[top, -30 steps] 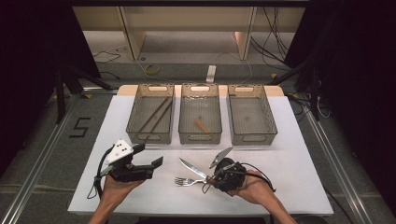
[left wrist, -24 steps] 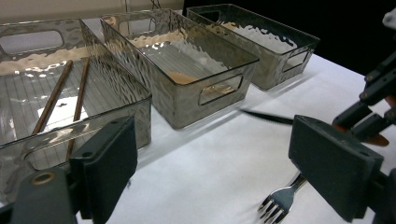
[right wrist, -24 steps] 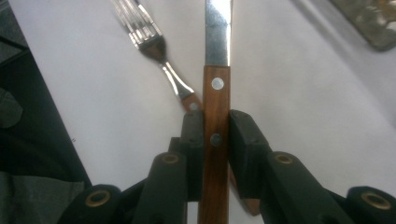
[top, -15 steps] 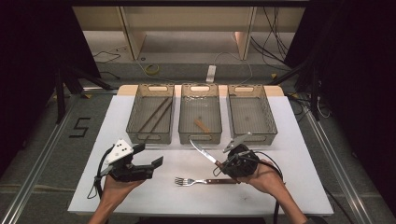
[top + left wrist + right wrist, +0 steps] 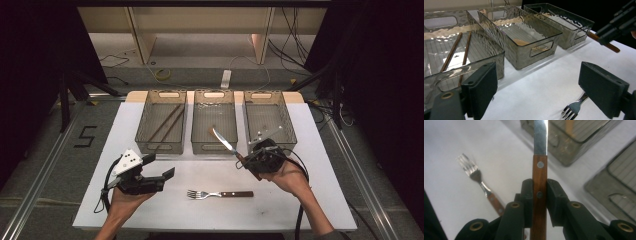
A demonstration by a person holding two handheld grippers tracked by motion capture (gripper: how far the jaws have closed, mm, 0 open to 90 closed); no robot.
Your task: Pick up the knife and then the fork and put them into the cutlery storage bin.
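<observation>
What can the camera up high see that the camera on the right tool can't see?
Only the high view shows the chopsticks in the left bin, the left tool with open jaws, and the person's hands. Only the right tool view shows, close up, the rivets on the knife's wooden handle where the right tool clamps it. Both show the knife, the fork lying on the white table, and bins.

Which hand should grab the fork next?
Left. The left gripper is open and empty beside the fork; the right gripper is shut on the knife.
</observation>
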